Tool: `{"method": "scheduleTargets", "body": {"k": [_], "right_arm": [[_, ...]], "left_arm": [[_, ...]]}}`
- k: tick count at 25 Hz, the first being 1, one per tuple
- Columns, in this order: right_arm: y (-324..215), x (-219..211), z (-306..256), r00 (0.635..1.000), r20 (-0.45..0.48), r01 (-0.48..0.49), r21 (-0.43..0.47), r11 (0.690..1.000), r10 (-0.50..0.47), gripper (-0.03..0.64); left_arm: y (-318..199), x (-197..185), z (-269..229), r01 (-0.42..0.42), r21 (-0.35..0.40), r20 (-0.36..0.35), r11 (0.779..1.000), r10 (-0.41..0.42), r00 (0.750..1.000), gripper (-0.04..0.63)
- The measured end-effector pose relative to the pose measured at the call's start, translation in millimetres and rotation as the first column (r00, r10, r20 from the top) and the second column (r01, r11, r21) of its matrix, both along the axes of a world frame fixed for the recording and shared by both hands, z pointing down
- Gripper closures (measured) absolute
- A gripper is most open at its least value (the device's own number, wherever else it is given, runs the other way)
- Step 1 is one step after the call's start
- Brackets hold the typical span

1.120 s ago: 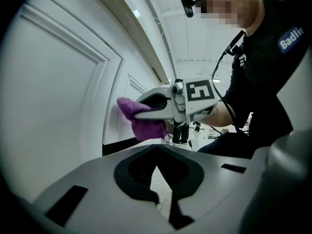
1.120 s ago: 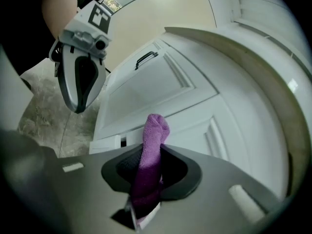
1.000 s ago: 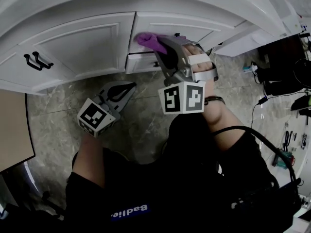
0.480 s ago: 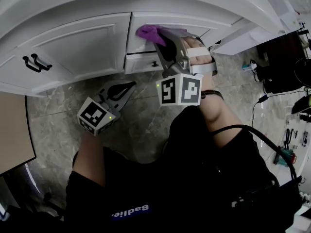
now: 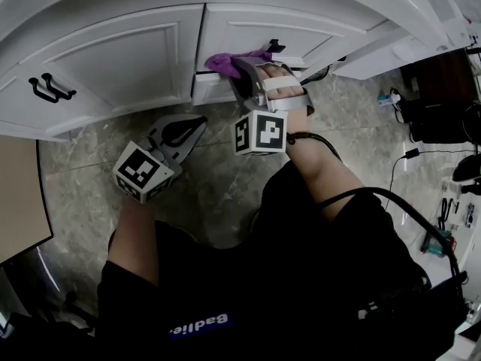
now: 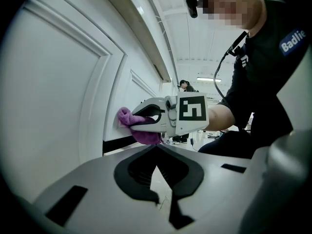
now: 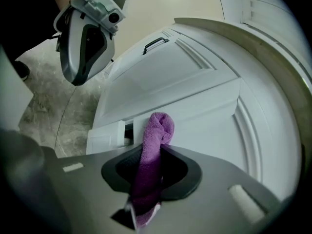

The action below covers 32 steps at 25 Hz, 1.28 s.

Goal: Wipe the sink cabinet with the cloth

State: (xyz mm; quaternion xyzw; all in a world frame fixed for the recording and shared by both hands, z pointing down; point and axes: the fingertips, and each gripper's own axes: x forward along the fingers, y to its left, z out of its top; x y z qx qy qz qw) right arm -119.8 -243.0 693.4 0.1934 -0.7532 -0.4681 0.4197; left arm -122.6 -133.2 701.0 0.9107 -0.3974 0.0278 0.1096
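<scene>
The purple cloth (image 5: 224,62) is pressed against the lower left corner of a white cabinet door (image 5: 301,30), next to the dark gap below it. My right gripper (image 5: 242,72) is shut on the cloth, which sticks out past its jaws (image 7: 159,128). In the left gripper view the right gripper (image 6: 141,123) holds the cloth (image 6: 127,118) on the white front. My left gripper (image 5: 186,129) hangs lower over the floor, left of the right one, shut with nothing in it, and it points at the cabinet (image 6: 156,148).
The neighbouring white door (image 5: 124,59) carries a black handle (image 5: 49,89); a black knob (image 5: 276,47) sits right of the cloth. Grey marble floor (image 5: 218,179) lies below. Cables and tools (image 5: 443,216) lie on the floor at the right; a beige panel (image 5: 19,201) is at the left.
The right gripper has slid the cloth down the door to its lower left corner, uncovering the black knob. The left gripper has hardly moved.
</scene>
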Motion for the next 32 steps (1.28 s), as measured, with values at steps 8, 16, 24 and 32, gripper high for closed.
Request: {"method": "scheduleTargets", "body": {"k": [8, 16, 24, 32], "right_arm": [[3.0, 19.0, 41.4, 0.996, -0.088, -0.029, -0.085, 0.996, 0.022, 0.54], [23.1, 22.6, -74.4, 0.998, 0.044, 0.047, 0.06, 0.997, -0.05, 0.54], [-11.9, 46.6, -169.8, 0.992, 0.125, -0.047, 0.22, 0.974, 0.019, 0.54], [-16.5, 62.0, -91.4, 0.995, 0.079, -0.077, 0.112, 0.991, 0.068, 0.54]], "left_arm": [[-2.6, 1.5, -0.8, -0.004, 0.008, -0.011, 1.0, 0.004, 1.0, 0.606], [-7.1, 2.6, -7.2, -0.012, 0.014, -0.012, 1.0, 0.012, 1.0, 0.606], [-9.4, 13.4, -10.9, -0.053, 0.033, -0.015, 0.998, 0.054, 0.998, 0.606], [-10.9, 9.3, -10.0, -0.034, 0.029, -0.029, 0.999, 0.035, 0.999, 0.606]]}}
